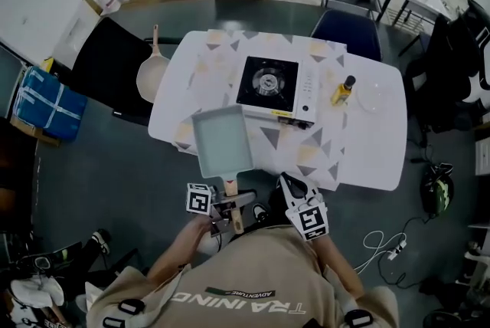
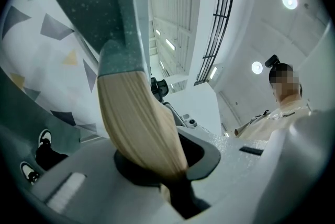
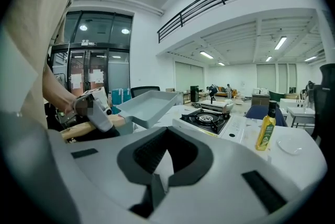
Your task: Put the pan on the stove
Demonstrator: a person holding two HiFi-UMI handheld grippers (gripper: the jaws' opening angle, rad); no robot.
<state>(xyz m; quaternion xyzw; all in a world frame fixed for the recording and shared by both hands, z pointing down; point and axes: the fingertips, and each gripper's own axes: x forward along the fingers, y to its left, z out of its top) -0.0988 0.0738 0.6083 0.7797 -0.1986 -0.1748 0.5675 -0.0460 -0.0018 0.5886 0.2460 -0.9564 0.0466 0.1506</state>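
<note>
A rectangular grey-green pan (image 1: 222,139) with a pale wooden handle (image 1: 234,202) hangs over the near edge of the white table (image 1: 367,150). It is raised a little and sits near and left of the stove. My left gripper (image 1: 228,205) is shut on that handle (image 2: 138,123), and the pan's underside (image 2: 120,3) fills the top of its view. The black-topped portable stove (image 1: 276,86) stands at the table's middle with its burner bare. My right gripper (image 1: 293,187) is by the table's near edge, right of the handle, shut and holding nothing. Its view shows the pan (image 3: 144,105) and stove (image 3: 207,119) ahead.
A yellow oil bottle (image 1: 342,90) stands just right of the stove, with a clear glass dish (image 1: 373,95) beyond it. A round cream frying pan (image 1: 151,72) lies off the table's left end, above a black chair (image 1: 115,66). A blue chair (image 1: 346,31) sits at the far side.
</note>
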